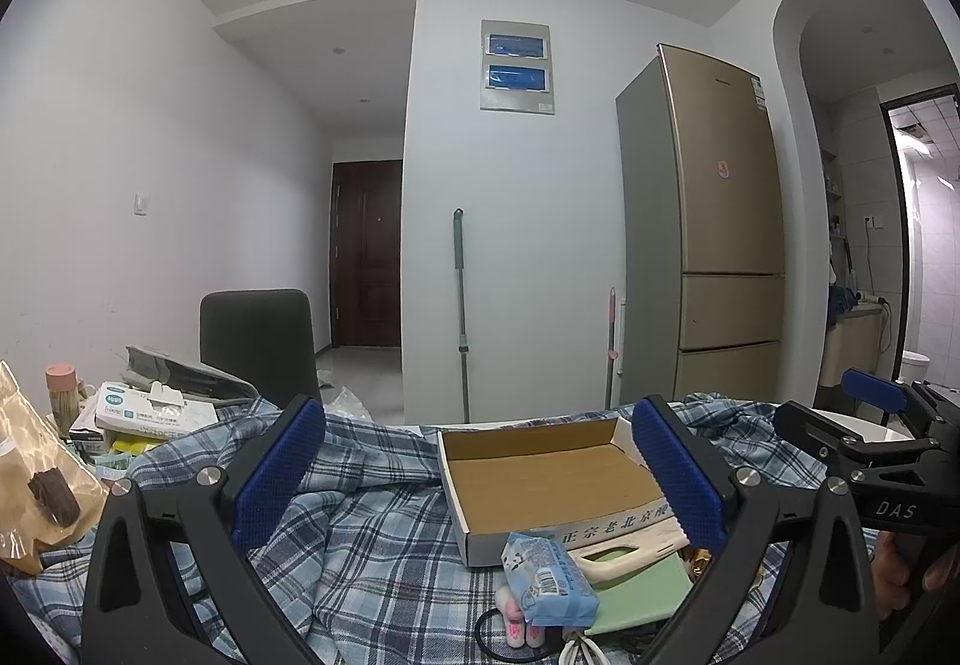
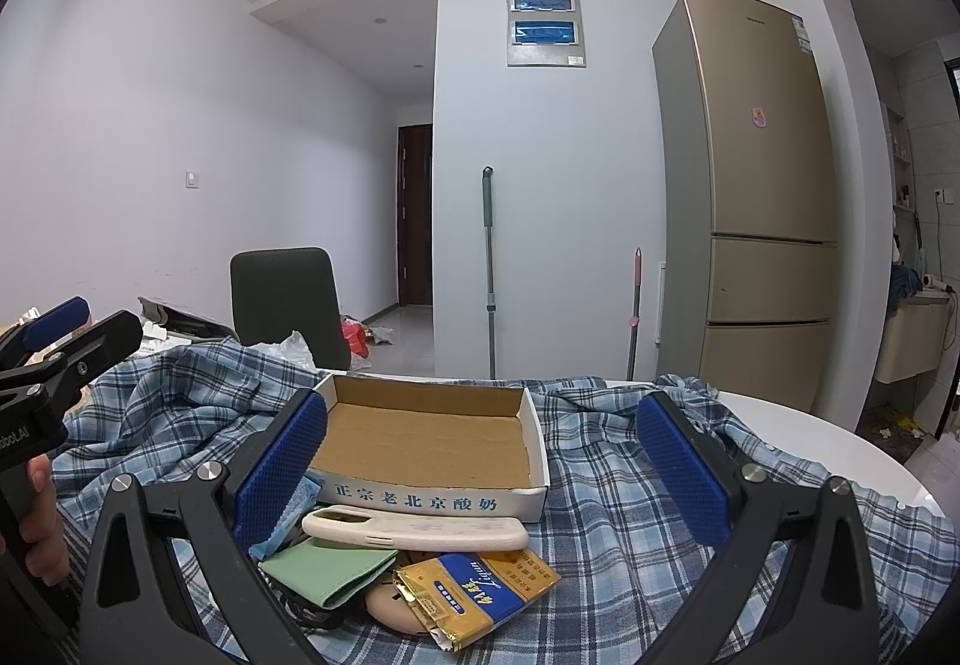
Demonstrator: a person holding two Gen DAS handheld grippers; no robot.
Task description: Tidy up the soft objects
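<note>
Tissue pack (image 1: 549,581), upright, leaning on box (image 1: 474,485)

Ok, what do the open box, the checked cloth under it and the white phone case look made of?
The open box looks like corrugated cardboard: matte brown inside, white printed outer wall. The checked cloth seems thin woven fabric, rumpled into soft folds. The white phone case looks like matte silicone or soft plastic, with rounded edges; which one is unclear.

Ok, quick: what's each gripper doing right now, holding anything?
Left gripper: open, holding nothing, above the tissue pack.
Right gripper: open, holding nothing, above the phone case.
</note>
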